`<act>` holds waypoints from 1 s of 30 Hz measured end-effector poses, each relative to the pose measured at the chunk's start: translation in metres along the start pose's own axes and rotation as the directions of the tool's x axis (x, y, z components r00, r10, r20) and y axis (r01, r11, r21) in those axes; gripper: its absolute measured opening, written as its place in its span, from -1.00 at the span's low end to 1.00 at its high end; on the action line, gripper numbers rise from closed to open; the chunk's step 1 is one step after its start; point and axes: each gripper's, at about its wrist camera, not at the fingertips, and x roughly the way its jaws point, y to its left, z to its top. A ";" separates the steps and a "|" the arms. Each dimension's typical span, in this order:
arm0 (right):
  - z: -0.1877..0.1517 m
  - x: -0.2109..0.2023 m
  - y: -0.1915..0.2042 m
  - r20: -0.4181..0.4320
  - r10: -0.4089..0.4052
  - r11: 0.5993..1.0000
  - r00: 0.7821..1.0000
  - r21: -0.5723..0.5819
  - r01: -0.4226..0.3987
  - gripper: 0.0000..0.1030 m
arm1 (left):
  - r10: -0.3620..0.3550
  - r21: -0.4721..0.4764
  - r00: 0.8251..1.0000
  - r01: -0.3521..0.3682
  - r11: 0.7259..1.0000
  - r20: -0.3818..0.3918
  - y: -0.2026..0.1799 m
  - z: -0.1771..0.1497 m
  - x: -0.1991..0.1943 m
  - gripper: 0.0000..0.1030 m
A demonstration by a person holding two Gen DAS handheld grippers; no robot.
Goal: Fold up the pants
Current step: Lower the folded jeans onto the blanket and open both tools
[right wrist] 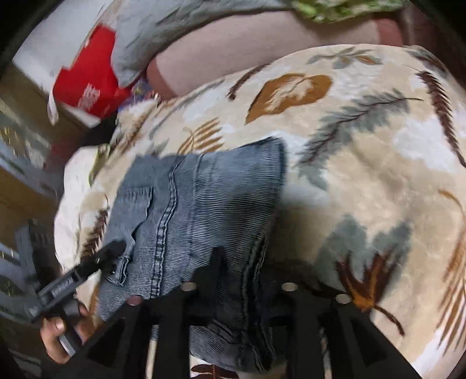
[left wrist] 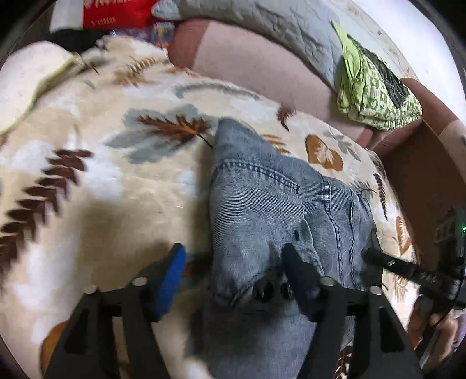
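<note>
Blue-grey corduroy pants [left wrist: 271, 198] lie folded on a cream blanket with a leaf pattern [left wrist: 96, 163]. My left gripper [left wrist: 233, 262] is wide open over the near edge of the pants; its blue-padded left finger [left wrist: 171, 280] is beside the cloth and the right finger lies on it. In the right wrist view the pants [right wrist: 198, 210] drape over my right gripper [right wrist: 236, 280], whose fingers are apart and partly hidden by the cloth. The other gripper's tip shows at the pants' edge in the left wrist view [left wrist: 378, 259] and in the right wrist view [right wrist: 113, 250].
A pink sofa back [left wrist: 256, 64] with a grey quilt [left wrist: 276, 20] runs behind the blanket. A green patterned cloth [left wrist: 372, 93] lies on it. A red box [right wrist: 87, 84] stands at the far side. The brown sofa arm [left wrist: 422, 175] is at right.
</note>
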 end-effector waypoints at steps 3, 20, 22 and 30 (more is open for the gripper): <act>-0.012 -0.031 0.013 0.085 -0.029 0.998 0.996 -0.056 0.034 -0.13 | 0.056 0.027 0.997 -0.057 0.998 0.048 -0.009 -0.011 -0.028 0.51; -0.088 -0.066 0.058 0.182 -0.221 0.937 0.958 -0.233 0.260 1.00 | 0.177 0.187 0.975 -0.201 0.962 0.135 -0.054 -0.056 -0.065 0.64; -0.096 -0.085 0.063 0.219 -0.235 0.929 0.947 -0.237 0.285 1.00 | 0.176 0.201 0.969 -0.210 0.957 0.176 -0.061 -0.059 -0.079 0.74; -0.118 -0.121 0.074 0.288 -0.284 0.900 0.915 -0.249 0.358 1.00 | 0.197 0.213 0.940 -0.260 0.942 0.277 -0.082 -0.074 -0.118 0.89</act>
